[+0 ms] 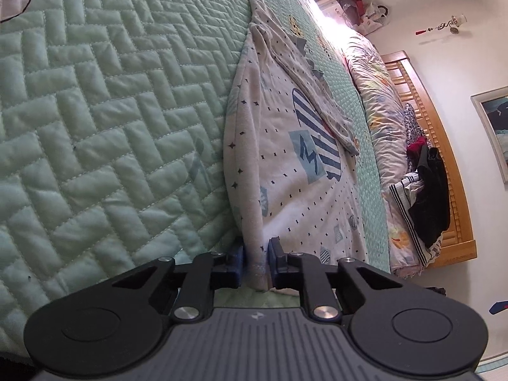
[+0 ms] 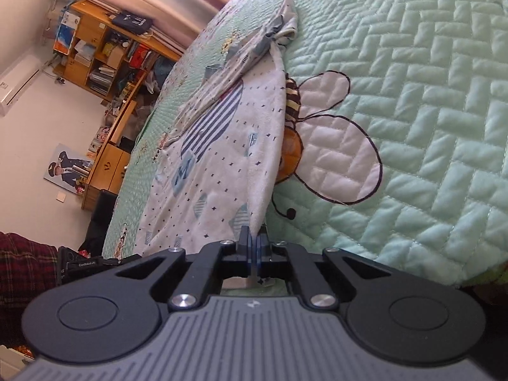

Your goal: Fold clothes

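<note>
Now both grippers are pinched tight on the near hem of the white patterned garment [image 1: 285, 158] lying on the green quilted bed [image 1: 95, 127], left gripper [image 1: 256, 263] and right gripper [image 2: 254, 250] alike, so next, I'd judge, lift together and fold it away.

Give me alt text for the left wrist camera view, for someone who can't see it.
The left gripper is shut on a bunched edge of a white patterned garment, which lies stretched away from it across a pale green quilted bedspread. Beyond it at the right, a pile of clothes sits against a wooden headboard.
</note>
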`<action>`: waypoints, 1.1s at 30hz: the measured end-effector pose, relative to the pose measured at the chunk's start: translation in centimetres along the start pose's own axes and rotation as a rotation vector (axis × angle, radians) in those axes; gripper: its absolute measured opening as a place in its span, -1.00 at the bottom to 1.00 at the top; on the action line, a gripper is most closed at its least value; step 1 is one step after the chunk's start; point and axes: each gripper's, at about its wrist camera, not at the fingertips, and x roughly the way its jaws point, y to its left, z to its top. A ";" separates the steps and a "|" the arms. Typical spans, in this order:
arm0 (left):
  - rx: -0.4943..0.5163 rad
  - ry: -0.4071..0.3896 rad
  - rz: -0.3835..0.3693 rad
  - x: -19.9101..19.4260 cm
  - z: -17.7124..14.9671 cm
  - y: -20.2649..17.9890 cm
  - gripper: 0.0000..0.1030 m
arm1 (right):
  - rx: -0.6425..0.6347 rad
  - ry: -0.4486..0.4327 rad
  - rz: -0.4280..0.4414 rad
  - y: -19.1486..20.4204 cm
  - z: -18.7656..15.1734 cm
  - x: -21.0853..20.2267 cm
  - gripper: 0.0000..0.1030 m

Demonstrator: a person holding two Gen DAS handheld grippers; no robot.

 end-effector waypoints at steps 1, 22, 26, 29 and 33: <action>-0.001 -0.003 0.000 -0.1 0.0 0.1 -0.70 | 0.000 0.000 -0.001 0.0 -0.1 0.0 -0.93; -0.034 -0.068 0.005 -2.3 -0.2 0.3 0.27 | -0.144 -0.172 -0.359 2.2 1.5 -4.9 0.33; 0.021 -0.196 0.134 -5.3 -0.5 -1.0 0.34 | -0.110 -0.323 -0.364 1.6 3.2 -6.9 0.34; 0.081 -0.323 0.266 -7.0 -0.8 -3.1 0.42 | -0.108 -0.449 -0.369 1.7 4.3 -6.4 0.42; 0.133 -0.455 0.388 -8.1 -1.1 -5.4 0.59 | -0.233 -0.639 -0.447 1.3 8.1 -3.2 0.43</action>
